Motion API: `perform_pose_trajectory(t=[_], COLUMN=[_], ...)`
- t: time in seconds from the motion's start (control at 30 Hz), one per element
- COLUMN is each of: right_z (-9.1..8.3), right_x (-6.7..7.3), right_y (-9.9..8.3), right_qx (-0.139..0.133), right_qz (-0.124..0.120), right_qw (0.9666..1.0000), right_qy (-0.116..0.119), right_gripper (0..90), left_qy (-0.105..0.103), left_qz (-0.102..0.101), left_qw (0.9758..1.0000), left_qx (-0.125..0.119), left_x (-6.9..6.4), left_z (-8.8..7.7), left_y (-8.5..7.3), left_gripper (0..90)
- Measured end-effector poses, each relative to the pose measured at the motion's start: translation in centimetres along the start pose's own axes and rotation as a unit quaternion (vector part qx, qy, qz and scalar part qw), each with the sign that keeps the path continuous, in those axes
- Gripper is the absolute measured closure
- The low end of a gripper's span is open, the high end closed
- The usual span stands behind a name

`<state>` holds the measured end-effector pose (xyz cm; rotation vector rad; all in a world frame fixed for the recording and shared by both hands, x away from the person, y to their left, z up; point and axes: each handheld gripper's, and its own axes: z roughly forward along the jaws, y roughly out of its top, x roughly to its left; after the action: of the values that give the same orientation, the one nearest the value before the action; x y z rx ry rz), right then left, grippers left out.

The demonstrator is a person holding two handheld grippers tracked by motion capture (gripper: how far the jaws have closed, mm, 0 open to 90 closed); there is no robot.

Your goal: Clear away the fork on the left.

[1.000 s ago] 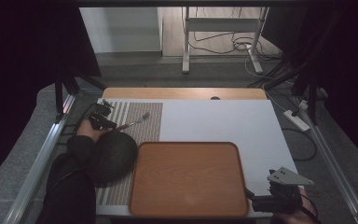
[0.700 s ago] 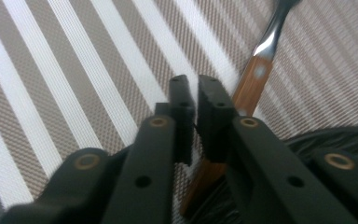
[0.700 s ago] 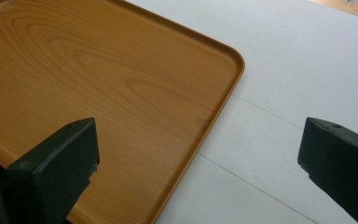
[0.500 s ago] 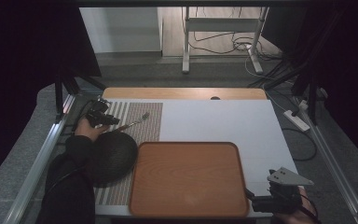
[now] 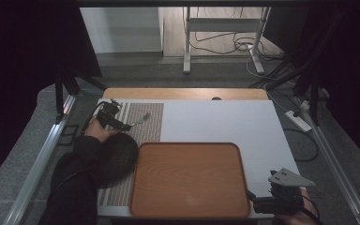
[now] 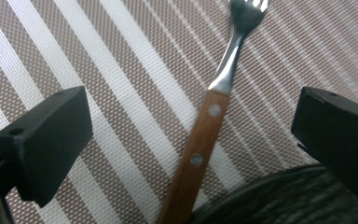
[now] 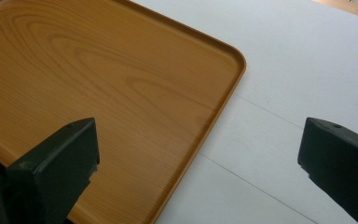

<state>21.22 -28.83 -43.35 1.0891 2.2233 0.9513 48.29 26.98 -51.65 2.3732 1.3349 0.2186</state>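
Since the earlier frame, the left gripper (image 5: pixel 122 125) has drawn back toward the left edge, its jaws just opening; they stand spread, the wood-handled fork (image 6: pixel 205 135) lying free between them on the striped placemat (image 6: pixel 121 93). The right gripper (image 5: pixel 255 205), lower right, gapes beside the wooden tray (image 5: pixel 187 178).

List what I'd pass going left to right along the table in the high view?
Left gripper → fork on the striped mat → wooden tray → bare white tabletop → right gripper by the near right corner.
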Motion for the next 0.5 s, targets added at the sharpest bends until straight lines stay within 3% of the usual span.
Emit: perform_pose_trajectory(t=[0.1, 0.27, 0.47, 0.5], right_z=[0.00, 0.01, 0.06, 0.07], right_x=[-0.01, 0.00, 0.01, 0.01], right_y=[0.00, 0.01, 0.01, 0.01], right_qx=[0.000, 0.001, 0.002, 0.002], right_qz=[0.000, -0.001, -0.002, -0.002], right_qw=[1.0000, 1.0000, 1.0000, 1.0000], right_qy=[0.001, 0.001, 0.002, 0.002], right_gripper=[0.0, 0.0, 0.0, 0.0], left_qy=[0.019, -0.013, -0.027, -0.029], left_qz=[0.017, 0.032, 0.055, 0.060], left_qw=[0.9996, 0.9994, 0.9981, 0.9978], left_qx=[0.016, 0.006, -0.001, 0.001], left_x=[0.00, 0.42, 0.47, 0.45], left_z=[0.36, 0.26, 0.05, 0.04], left_y=[-0.28, -0.71, -0.55, -0.49], left_gripper=[6.2, 32.6, 71.1, 72.6])
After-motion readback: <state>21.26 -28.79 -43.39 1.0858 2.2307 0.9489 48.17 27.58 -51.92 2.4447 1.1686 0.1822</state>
